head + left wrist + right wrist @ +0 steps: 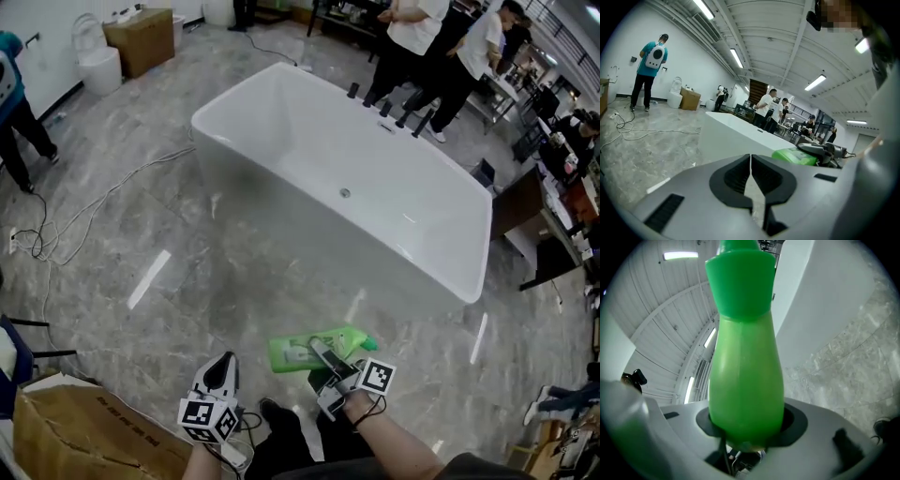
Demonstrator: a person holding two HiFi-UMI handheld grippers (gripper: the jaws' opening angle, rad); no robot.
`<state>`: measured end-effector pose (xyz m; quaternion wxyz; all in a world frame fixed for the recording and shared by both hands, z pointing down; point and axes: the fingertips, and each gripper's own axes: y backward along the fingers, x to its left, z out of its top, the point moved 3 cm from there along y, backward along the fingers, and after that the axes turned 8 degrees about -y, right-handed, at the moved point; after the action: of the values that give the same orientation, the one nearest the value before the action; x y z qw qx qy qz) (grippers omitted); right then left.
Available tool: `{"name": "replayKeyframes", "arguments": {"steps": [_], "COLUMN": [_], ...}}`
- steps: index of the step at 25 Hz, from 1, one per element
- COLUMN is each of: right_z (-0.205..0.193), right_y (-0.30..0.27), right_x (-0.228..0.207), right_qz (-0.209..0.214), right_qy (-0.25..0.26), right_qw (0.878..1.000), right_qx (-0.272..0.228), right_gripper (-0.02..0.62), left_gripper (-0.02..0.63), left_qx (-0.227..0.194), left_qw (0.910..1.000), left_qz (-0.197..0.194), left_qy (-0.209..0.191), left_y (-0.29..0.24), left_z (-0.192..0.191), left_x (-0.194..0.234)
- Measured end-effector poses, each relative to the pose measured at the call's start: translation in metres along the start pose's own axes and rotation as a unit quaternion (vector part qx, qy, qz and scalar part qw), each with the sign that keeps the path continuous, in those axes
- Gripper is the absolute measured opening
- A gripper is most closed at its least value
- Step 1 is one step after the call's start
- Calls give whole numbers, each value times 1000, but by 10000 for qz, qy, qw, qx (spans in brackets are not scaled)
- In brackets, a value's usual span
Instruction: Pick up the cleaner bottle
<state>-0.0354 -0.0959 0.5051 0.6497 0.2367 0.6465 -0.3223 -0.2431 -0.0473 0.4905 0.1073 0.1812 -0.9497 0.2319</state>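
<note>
The cleaner bottle (298, 352) is bright green with a label and lies sideways in the air above the grey marble floor, low in the head view. My right gripper (321, 354) is shut on it. In the right gripper view the bottle (746, 376) fills the middle, its cap end pointing away, and the jaws of my right gripper (747, 423) press its base from both sides. My left gripper (223, 367) hangs to the left of the bottle, shut with nothing in it. From the left gripper (751, 176) the bottle (794, 155) shows off to the right.
A white freestanding bathtub (281, 94) stands ahead with dark taps (386, 108) on its far rim. People (412, 37) stand behind it and one person (14, 103) at the left. Cables (56, 225) trail over the floor. A cardboard box (84, 431) sits at lower left.
</note>
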Motion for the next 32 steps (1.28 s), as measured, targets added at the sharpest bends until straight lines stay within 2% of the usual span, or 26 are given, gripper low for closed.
{"name": "replayKeyframes", "arguments": {"steps": [6,13,21,28,32], "right_z": [6,10,23,33,33], "right_y": [54,106,217,308,358], "right_x": [33,56,46,52,56], "right_qz": [63,294,16,231,267], "right_qy": [114,210,257,134,273], "right_qw": [9998,9992,9995,9986,9983], "right_qx": [-179,-182,-204,-446,-435], "right_gripper": [196,196,196,196,196], "left_gripper": [20,20,20,20,20], "left_qx": [-158,-245,-310,-387,-413], "left_qw": [9998,9989,9974,9959,9952], "left_qz": [-113,-235,-346,-475,-579], "left_qy": [-84,-308,-548,-662,-676], "left_y": [27,49,69,91,107], "left_z": [21,27,19,-4,-22], "left_x": [-56,-117,-224,-314,-362]}}
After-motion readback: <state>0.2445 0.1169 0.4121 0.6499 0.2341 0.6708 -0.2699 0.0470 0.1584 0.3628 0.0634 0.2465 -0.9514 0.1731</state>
